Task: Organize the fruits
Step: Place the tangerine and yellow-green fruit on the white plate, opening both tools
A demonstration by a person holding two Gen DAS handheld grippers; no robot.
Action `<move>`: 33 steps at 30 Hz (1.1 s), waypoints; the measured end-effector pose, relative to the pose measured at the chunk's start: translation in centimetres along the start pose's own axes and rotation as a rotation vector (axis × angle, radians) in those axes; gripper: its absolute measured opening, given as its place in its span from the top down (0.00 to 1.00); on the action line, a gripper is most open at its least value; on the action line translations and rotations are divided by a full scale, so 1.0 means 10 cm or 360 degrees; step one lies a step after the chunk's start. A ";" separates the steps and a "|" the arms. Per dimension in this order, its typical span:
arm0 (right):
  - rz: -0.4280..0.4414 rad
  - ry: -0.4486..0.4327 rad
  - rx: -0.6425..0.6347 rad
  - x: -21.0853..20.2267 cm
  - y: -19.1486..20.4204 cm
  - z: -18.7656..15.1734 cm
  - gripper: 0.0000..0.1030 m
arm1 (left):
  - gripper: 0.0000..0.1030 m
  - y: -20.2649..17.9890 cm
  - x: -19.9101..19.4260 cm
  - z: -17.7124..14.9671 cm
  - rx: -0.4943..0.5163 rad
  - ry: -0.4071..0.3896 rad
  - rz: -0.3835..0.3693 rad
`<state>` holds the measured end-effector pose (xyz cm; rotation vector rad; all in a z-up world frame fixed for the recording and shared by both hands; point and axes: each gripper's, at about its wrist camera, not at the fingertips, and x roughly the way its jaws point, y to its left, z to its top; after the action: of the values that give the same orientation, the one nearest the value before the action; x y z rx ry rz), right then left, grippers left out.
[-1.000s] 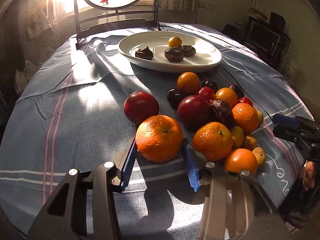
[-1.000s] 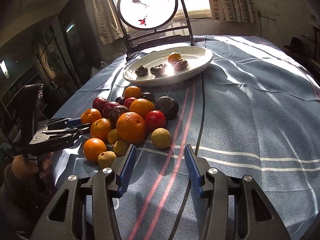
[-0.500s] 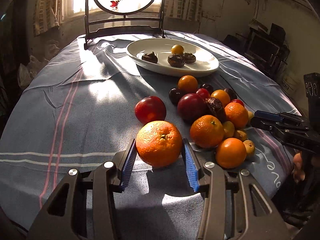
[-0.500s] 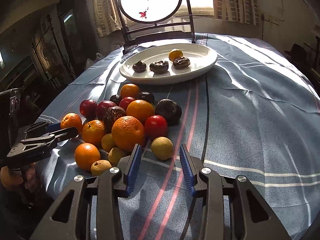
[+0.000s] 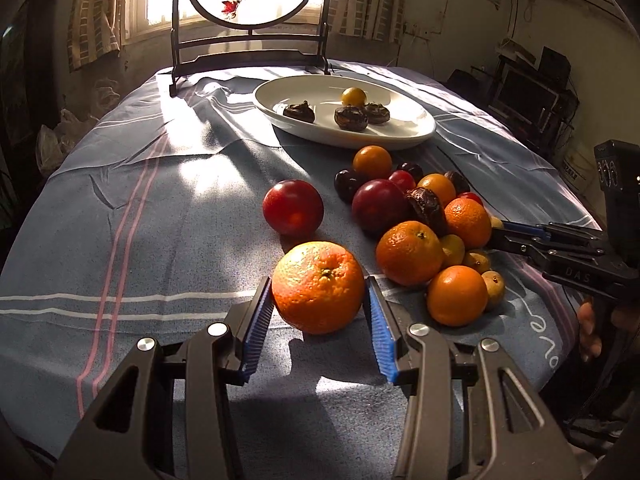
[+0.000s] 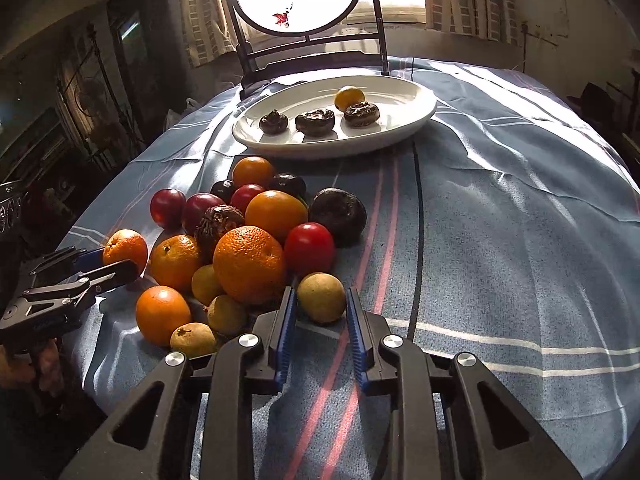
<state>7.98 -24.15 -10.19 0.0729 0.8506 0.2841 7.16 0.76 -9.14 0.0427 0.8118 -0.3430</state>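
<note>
Partly, left claw [image 5: 319, 312] pads hide the orange's [image 5: 319, 286] sides.

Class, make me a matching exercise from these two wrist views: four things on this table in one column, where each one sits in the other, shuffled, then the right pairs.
Things
1. large orange
2. small tan fruit
3. three dark wrinkled fruits
4. lone red plum

Places
A. on the white plate
B. between the left tool's fingers
C. on the cloth, apart from the pile
D. between the right tool's fingers

Pairs: 1-B, 2-D, 3-A, 4-C
</note>
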 end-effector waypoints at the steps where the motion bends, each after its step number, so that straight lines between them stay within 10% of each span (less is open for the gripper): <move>1: 0.0007 -0.0012 0.0013 -0.02 -0.01 -0.01 0.76 | 0.57 0.01 -0.01 0.00 -0.0006 -0.0006 -0.0001; 17: 0.0181 -0.0198 0.0141 -0.47 -0.35 0.49 0.76 | 0.57 -0.15 -0.11 0.56 0.0090 -0.0121 -0.0068; 33: 0.0139 -0.0160 0.0148 0.40 -0.37 1.47 0.66 | 0.45 -0.20 0.93 1.63 0.0011 0.0028 -0.0113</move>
<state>22.35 -25.91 -4.05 0.2096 0.7613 0.3201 23.94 -6.53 -4.34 0.0231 0.8309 -0.4129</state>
